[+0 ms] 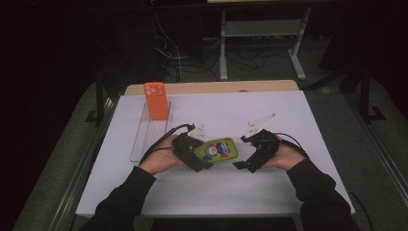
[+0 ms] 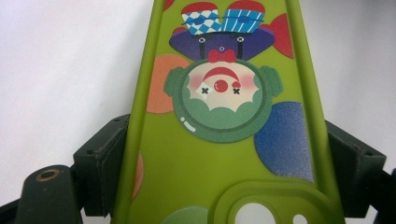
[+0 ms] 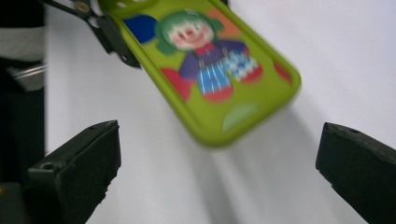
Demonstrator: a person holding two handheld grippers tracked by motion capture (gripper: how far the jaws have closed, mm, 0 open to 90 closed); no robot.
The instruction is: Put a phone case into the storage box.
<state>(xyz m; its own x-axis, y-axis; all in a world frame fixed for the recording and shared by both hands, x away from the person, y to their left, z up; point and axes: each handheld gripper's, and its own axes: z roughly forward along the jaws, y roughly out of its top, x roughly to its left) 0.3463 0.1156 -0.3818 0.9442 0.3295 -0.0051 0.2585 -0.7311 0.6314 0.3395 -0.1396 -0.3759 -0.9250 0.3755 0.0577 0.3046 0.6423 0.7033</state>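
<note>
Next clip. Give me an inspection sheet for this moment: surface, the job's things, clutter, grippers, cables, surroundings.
Surface: white table top, wooden strip along its far edge.
Job's things: green phone case with a clown print; orange phone standing upright in a clear tray on the left.
Clutter: nothing seen.
Grippers: left gripper clamped on the green case's two long edges near its camera cutout; right gripper open, jaws wide apart, the case's other end ahead of them.
Cables: one trails from each gripper; a tangle lies on the floor beyond the table.
Surroundings: dark room, white desk legs behind, grey floor.
</note>
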